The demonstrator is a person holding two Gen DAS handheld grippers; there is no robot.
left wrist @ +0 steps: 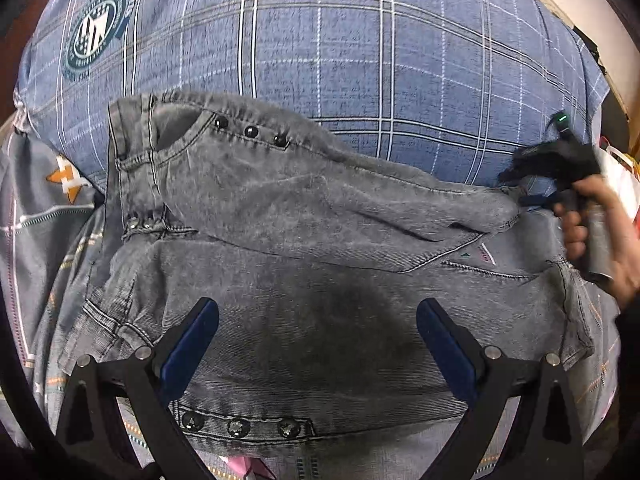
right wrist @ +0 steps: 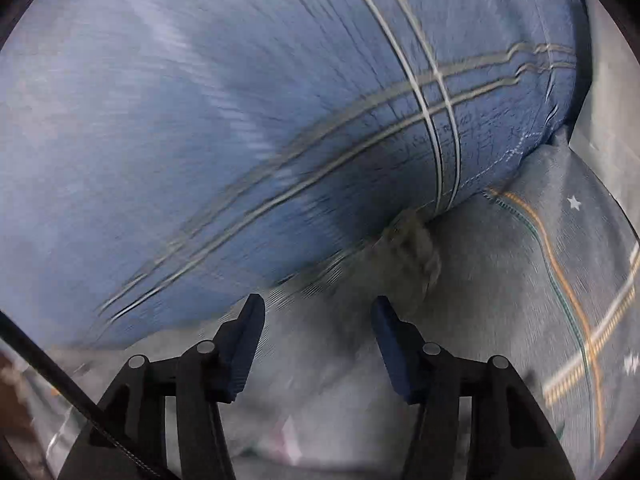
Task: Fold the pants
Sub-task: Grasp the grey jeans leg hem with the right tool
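Grey washed-denim pants (left wrist: 304,240) lie across the bed, waistband at the left, one leg folded over the other, with dark studs along the pocket edges. My left gripper (left wrist: 318,320) hovers over the nearer leg, open, its blue pads wide apart with nothing between them. At the right a hand (left wrist: 592,240) holds my right gripper (left wrist: 520,186) close to the leg's hem end. The right wrist view is blurred. In it the right gripper (right wrist: 318,316) has its jaws apart with nothing between them, and the crumpled grey hem (right wrist: 412,240) lies just ahead of the fingertips.
A large blue plaid pillow (left wrist: 360,48) with a round crest lies behind the pants and fills most of the right wrist view as the pillow (right wrist: 240,120). The pants rest on a grey bedsheet (right wrist: 560,280) with orange and white stripes and stars. A wall or headboard edge (left wrist: 600,40) is at the far right.
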